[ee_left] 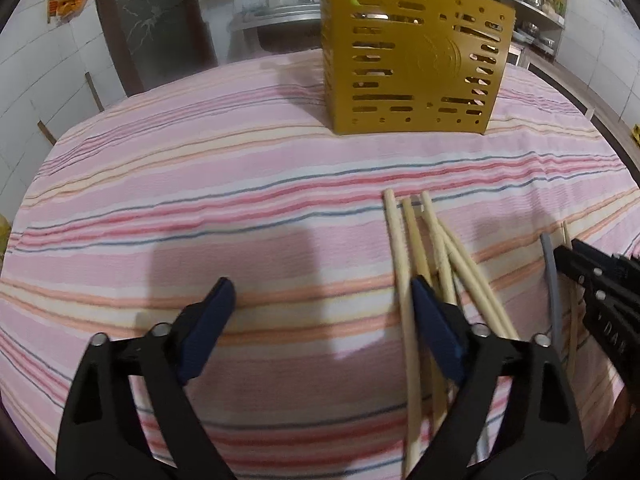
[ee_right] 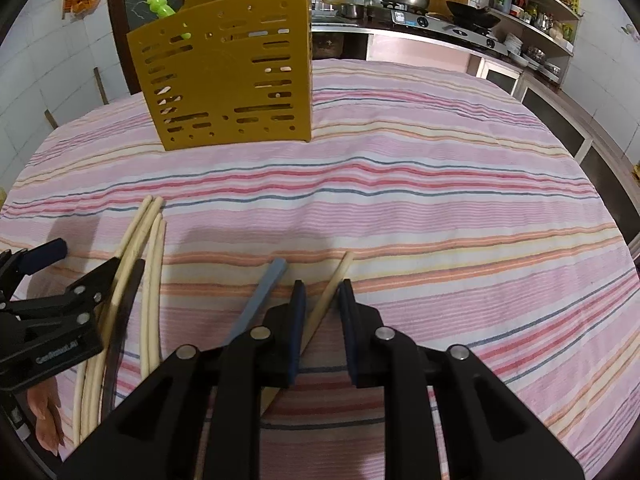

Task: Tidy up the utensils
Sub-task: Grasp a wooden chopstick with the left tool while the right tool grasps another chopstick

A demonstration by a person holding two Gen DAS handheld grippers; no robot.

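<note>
Mustard-yellow plastic, slotted and perforated, forms the utensil holder (ee_left: 416, 56), which stands upright on the pink striped tablecloth (ee_left: 240, 184) at about one o'clock in the left wrist view and eleven o'clock in the right wrist view (ee_right: 228, 76). A green utensil handle (ee_right: 162, 7) pokes from its top.

The left gripper (ee_left: 322, 312) is spread wide, its blue pads well apart, with nothing between them. Its right finger (ee_left: 436, 328) lies over a loose bundle of pale wooden chopsticks (ee_left: 424, 236) fanned on the cloth at about four o'clock.

The right gripper (ee_right: 322, 300) has its jaws narrowed around a single wooden chopstick (ee_right: 338, 276), which runs between the pads; whether the pads actually press it cannot be told. Just beside it, at its left, lies a grey-blue chopstick (ee_right: 264, 292) flat on the cloth. The bundle (ee_right: 154, 232) sits at nine o'clock there, under the left gripper.
</note>
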